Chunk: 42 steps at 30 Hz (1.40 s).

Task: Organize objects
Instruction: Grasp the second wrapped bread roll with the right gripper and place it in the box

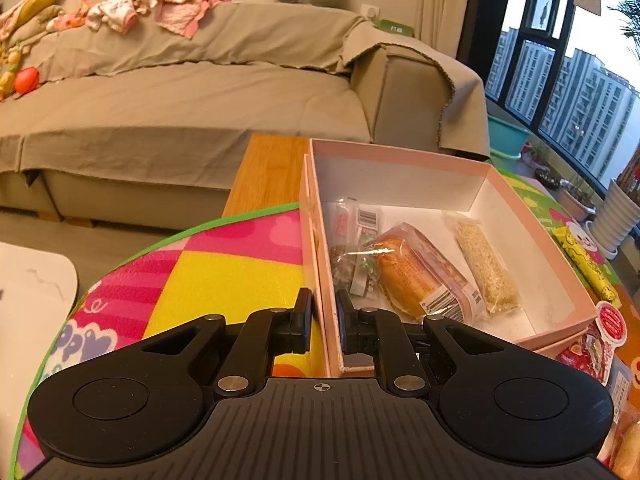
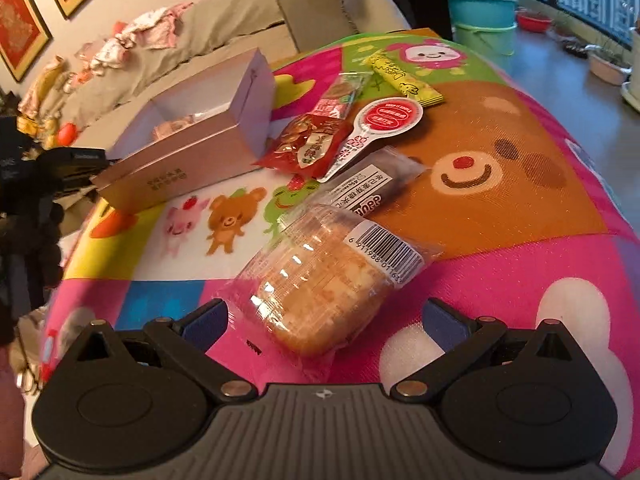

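Two grippers work over a bright cartoon mat [image 2: 500, 184]. Directly ahead of the right gripper [image 2: 326, 318], whose fingers are spread wide and touch nothing, lies a wrapped bread roll [image 2: 320, 288], its near end between the fingertips; beyond it sit a dark snack bar [image 2: 372, 184], a red packet [image 2: 308, 146] and a yellow stick pack [image 2: 404, 78]. The left gripper [image 1: 324, 316] is pinched onto the near wall of a pink box [image 1: 440, 164], which holds more wrapped snacks just past its fingers. A covered sofa [image 1: 180, 92] stands behind.
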Available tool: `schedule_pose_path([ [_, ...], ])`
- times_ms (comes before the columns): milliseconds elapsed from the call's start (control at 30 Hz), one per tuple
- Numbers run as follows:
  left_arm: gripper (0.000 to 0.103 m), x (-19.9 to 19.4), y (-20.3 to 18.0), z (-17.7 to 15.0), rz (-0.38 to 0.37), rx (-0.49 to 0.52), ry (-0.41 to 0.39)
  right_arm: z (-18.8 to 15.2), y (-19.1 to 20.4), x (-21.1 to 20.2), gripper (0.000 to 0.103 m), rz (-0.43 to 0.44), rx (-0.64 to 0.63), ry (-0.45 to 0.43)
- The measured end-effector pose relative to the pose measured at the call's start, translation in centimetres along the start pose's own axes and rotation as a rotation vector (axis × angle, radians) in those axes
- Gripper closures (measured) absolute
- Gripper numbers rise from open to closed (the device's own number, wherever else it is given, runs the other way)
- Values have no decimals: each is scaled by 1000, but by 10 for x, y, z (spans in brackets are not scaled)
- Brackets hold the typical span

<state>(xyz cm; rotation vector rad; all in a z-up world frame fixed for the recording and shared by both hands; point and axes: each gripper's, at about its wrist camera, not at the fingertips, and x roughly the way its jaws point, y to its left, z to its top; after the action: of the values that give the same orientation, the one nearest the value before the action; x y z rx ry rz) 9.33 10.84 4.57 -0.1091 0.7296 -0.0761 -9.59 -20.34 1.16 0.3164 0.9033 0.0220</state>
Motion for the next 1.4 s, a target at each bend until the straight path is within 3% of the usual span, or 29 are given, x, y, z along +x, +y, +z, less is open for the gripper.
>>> schedule_pose_path([
  [233, 88, 0, 0, 0, -1, -1, 0, -3, 19, 8, 0, -77, -118, -8],
  [433, 88, -1, 0, 0, -5, 2, 4, 13, 22, 11, 0, 39, -58, -13],
  [600, 88, -1, 0, -1, -6, 4, 6, 20, 40, 17, 1, 44, -136, -35],
  [767, 87, -2, 0, -1, -7, 5, 2, 12, 54, 18, 24, -54, -300, -17],
  [967, 90, -13, -1, 5, -1, 14, -51, 19, 52, 7, 45, -44, -312, -10],
  [1167, 90, -10, -1, 5, 2, 29, -32, 52, 69, -21, 46, 7, -369, -135],
  [1400, 89, -6, -1, 6, 2, 35, -26, 115, 99, -41, 46, 75, -408, -308],
])
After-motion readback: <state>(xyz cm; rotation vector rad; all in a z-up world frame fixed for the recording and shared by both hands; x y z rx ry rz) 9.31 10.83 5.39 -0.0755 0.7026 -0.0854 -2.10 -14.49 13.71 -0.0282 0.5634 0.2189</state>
